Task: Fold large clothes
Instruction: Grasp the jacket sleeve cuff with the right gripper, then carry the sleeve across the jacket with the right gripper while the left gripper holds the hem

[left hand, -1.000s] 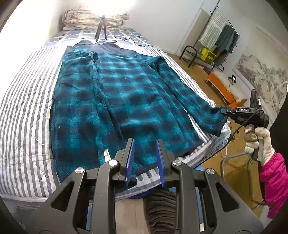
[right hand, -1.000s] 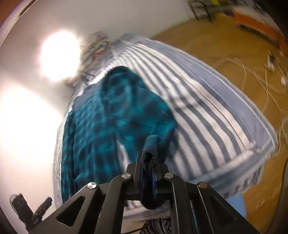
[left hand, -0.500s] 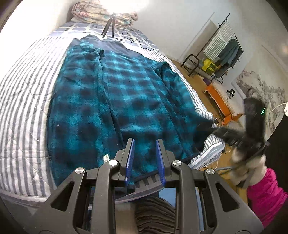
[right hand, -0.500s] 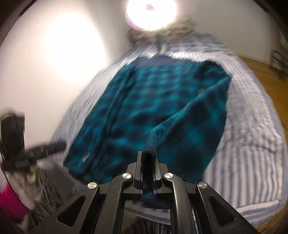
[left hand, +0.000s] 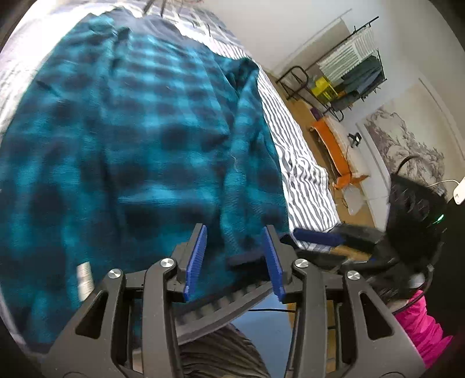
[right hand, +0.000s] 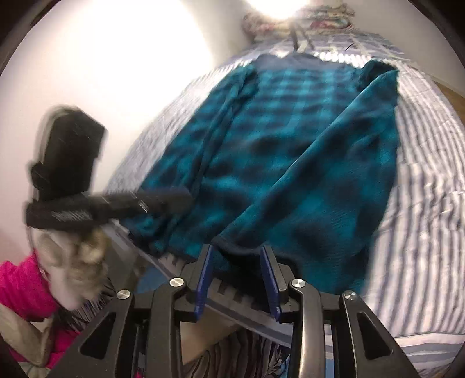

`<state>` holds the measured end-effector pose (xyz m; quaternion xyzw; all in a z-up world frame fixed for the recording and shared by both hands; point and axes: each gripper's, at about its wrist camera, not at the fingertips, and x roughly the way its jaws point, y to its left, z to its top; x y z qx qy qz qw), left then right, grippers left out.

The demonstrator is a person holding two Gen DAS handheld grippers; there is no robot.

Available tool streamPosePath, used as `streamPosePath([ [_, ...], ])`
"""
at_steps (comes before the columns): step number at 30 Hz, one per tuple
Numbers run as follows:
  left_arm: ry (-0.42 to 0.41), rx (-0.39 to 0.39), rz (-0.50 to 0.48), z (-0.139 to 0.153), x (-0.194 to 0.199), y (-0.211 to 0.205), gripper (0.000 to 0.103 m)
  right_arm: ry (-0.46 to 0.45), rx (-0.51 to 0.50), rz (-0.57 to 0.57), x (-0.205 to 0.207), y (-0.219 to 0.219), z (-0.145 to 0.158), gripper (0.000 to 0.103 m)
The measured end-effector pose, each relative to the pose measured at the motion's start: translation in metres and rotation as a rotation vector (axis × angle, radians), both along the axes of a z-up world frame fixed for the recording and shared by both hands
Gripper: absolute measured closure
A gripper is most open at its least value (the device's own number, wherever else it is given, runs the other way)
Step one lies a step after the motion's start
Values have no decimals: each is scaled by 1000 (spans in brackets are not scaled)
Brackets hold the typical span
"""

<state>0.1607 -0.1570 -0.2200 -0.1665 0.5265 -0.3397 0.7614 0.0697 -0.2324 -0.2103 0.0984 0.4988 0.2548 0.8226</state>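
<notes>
The plaid garment (right hand: 290, 151) is lying flat on the striped bed (right hand: 421, 203), sleeves folded inward, hem reaching the near edge; the left gripper (left hand: 234, 261) and right gripper (right hand: 237, 279), jaws just opening, are gripping nothing; bare bedding is showing along both sides.

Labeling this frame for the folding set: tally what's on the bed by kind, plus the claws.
Teal plaid garment: 1
Striped bed cover: 1
Patterned bundle at the head of the bed: 1
Claws: 2, left claw, right claw, both open, nothing pinched
Total: 5
</notes>
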Motion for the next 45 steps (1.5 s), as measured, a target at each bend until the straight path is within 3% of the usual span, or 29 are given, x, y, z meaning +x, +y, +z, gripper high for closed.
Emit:
streamPosePath([
  [5,19,40,-31,-14,10,-28,56,-25,-1,-153,27,-55,20,57],
  [10,8,68,-87,-25,13,-45,58,-36,12,-277,69,-96,29,54],
  [11,0,70,-101,-26,12,-47,63,-35,19,-298,80,-101,31,51],
  [13,-15,87,-136,-29,11,-55,95,-33,40,-343,103,-115,32,50],
  [16,-49,88,-162,-26,6,-59,101,-24,61,-405,140,-132,31,48],
  [24,-90,62,-183,-13,1,-57,102,53,109,-558,235,-164,2,48],
  [35,-114,71,-208,-11,-2,-62,103,103,8,-653,314,-166,-28,49],
  [37,-112,71,-208,-13,-3,-61,103,97,-17,-658,319,-168,-27,61],
  [39,-105,68,-208,-15,-4,-60,103,97,-34,-649,321,-167,-25,85],
  [41,-104,67,-209,-16,-3,-61,103,105,-64,-621,325,-163,-25,98],
  [45,-102,61,-210,-16,-3,-60,103,72,-164,-610,319,-151,-11,103],
])
